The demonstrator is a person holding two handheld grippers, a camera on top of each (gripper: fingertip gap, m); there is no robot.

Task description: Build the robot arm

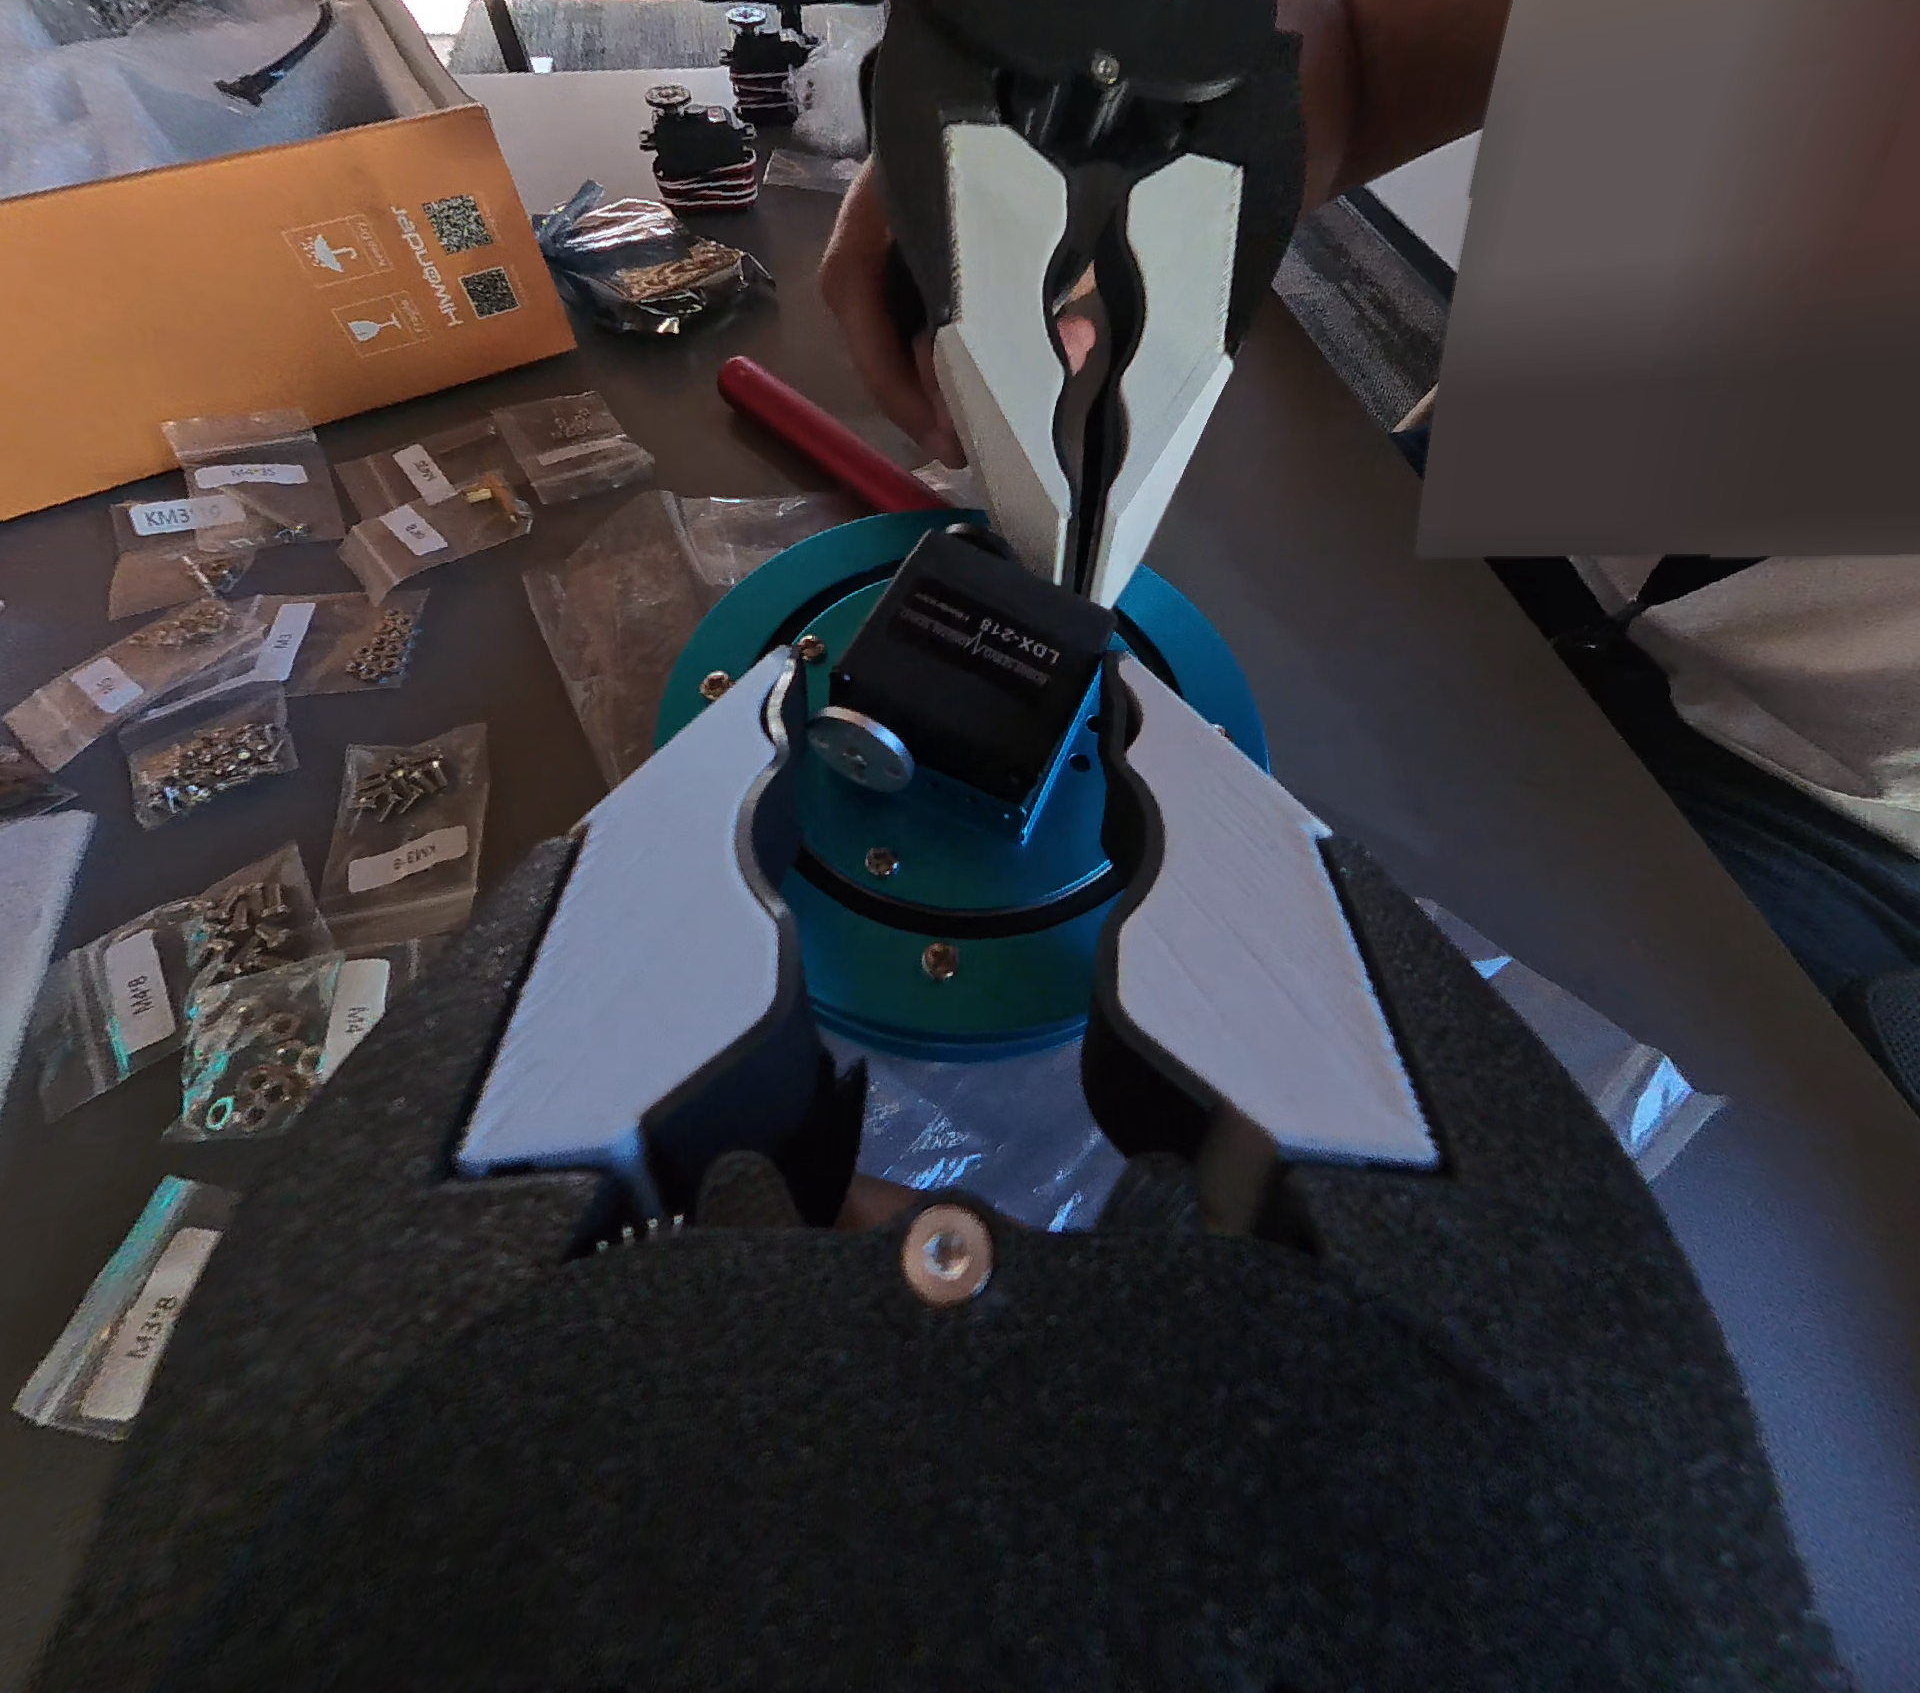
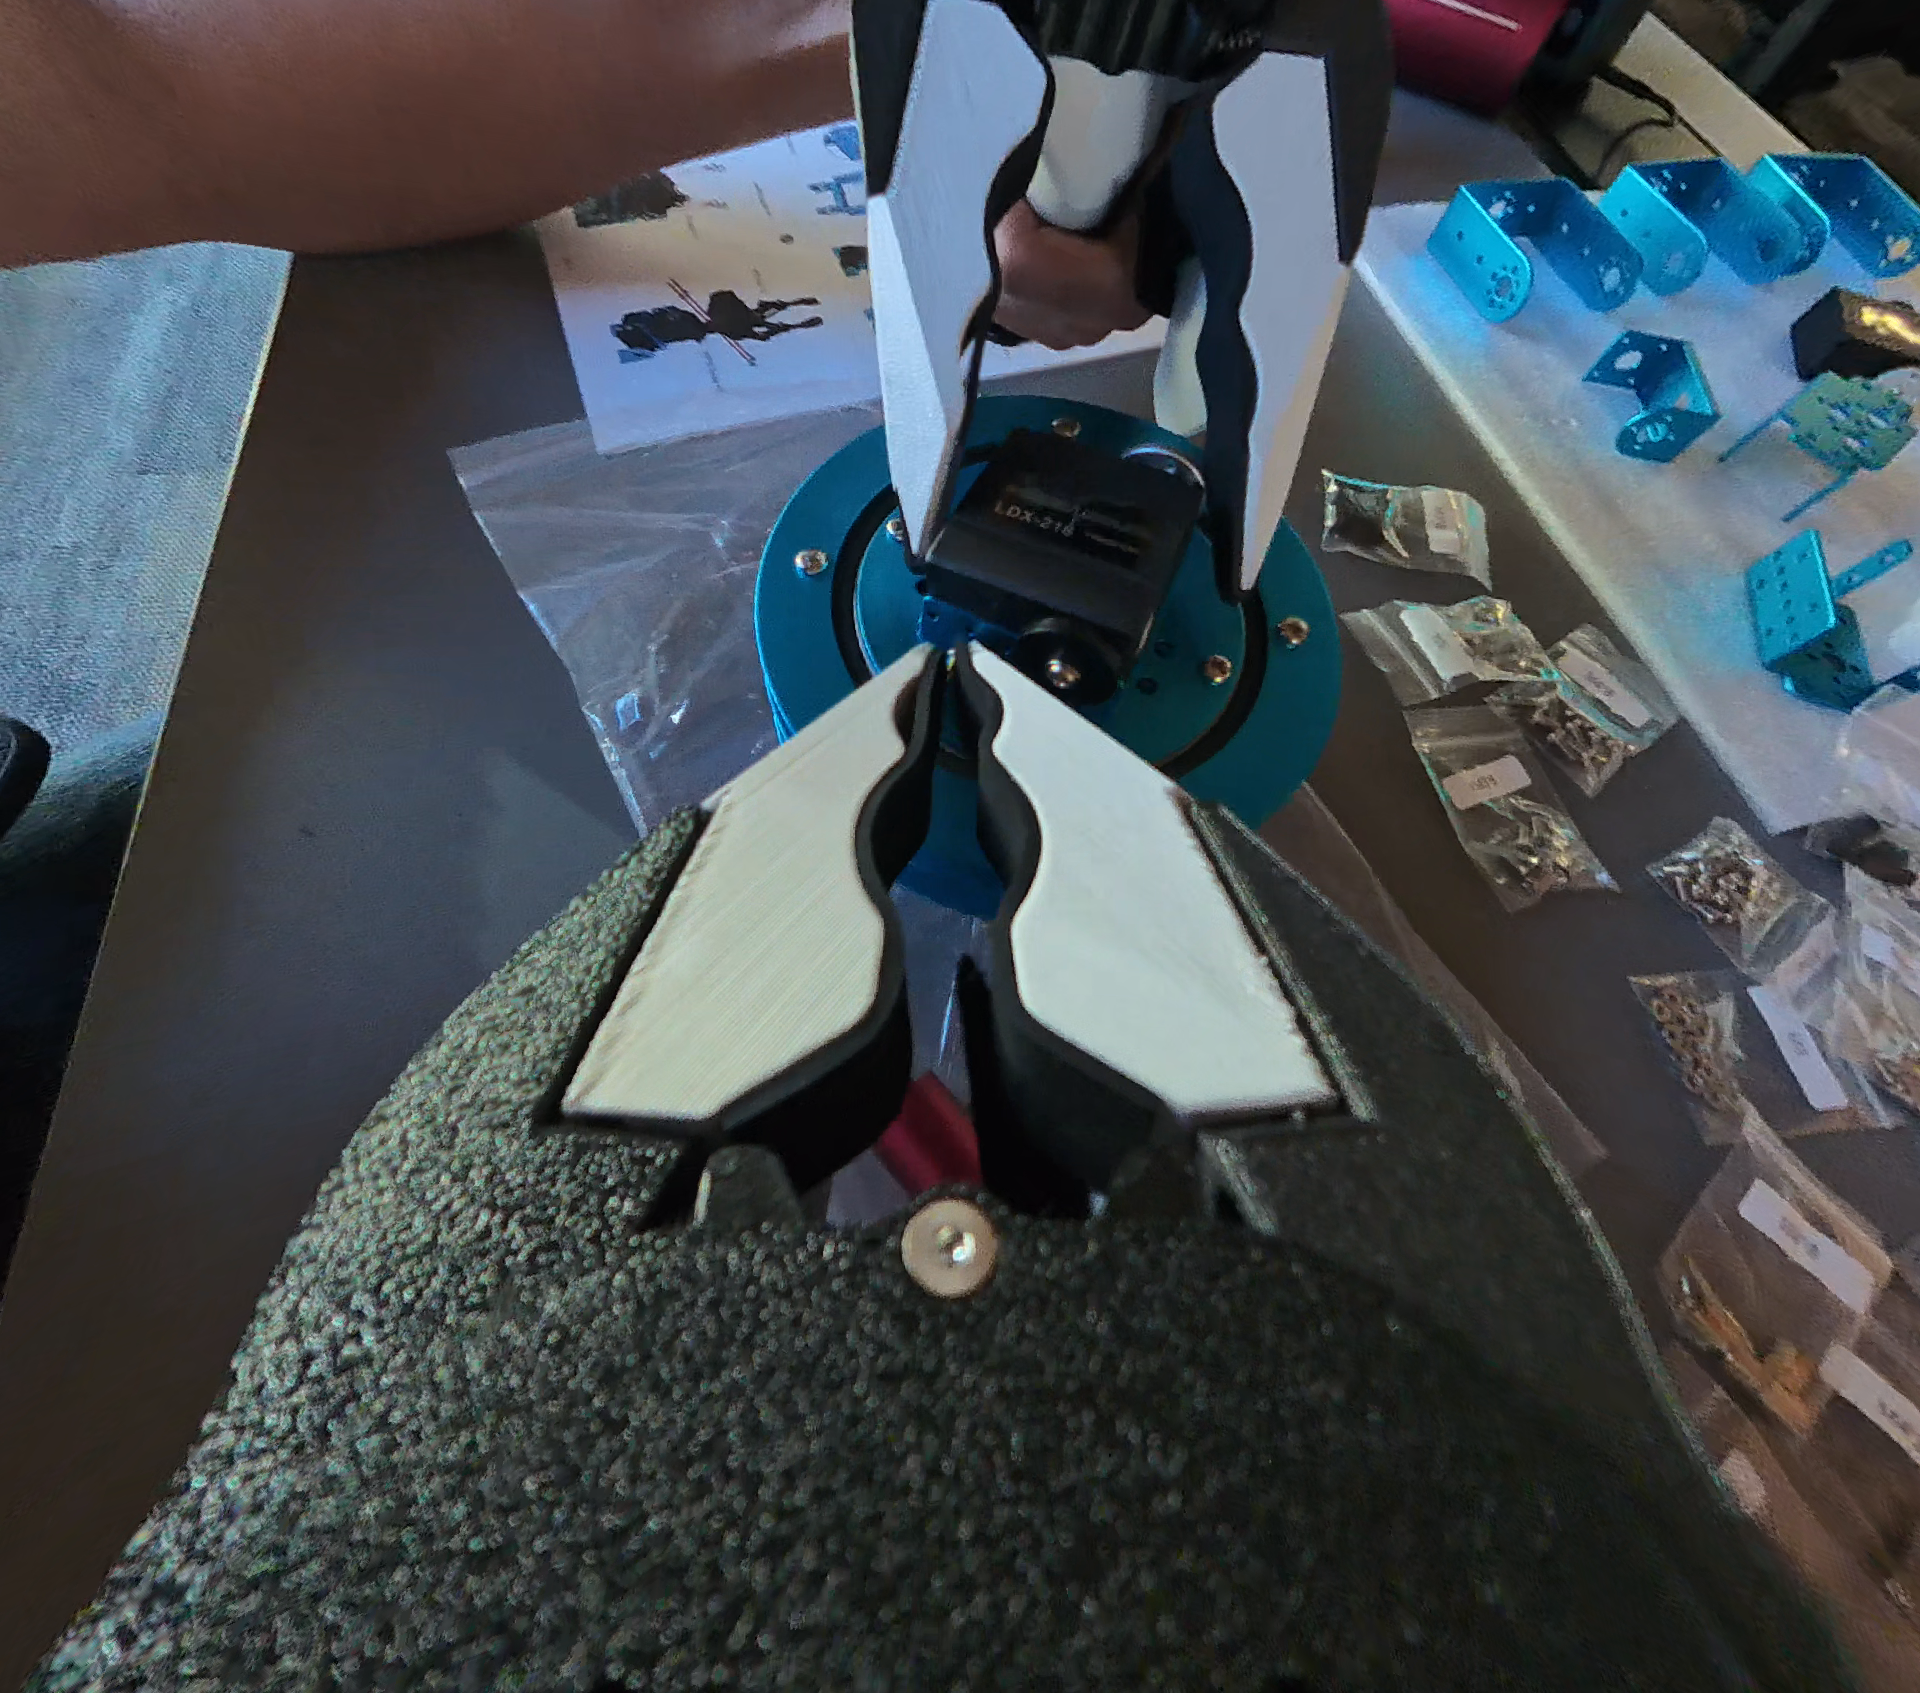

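Note:
A black servo (image 1: pixel 977 656) sits tilted on top of a round blue base (image 1: pixel 935 999) on the dark table. My left gripper (image 1: pixel 951 667) straddles the servo with one fingertip on each side, closed against its body. In the right wrist view it comes in from the far side (image 2: pixel 1081 563), around the same servo (image 2: pixel 1060 531). My right gripper (image 2: pixel 945 656) is shut, its tips touching at the servo's lower near corner, above the base (image 2: pixel 1299 677). In the left wrist view it points down (image 1: pixel 1086 594) at the servo's far corner. I cannot see anything held between its tips.
An orange cardboard box (image 1: pixel 239 293) stands at far left, with several small bags of screws (image 1: pixel 405 812) in front. A red handle (image 1: pixel 821 428) and two other servos (image 1: pixel 707 157) lie behind the base. Blue metal brackets (image 2: pixel 1662 230), a printed sheet (image 2: pixel 727 282) and a clear plastic bag (image 2: pixel 623 563) surround it. The grippers are tip to tip, or close to it.

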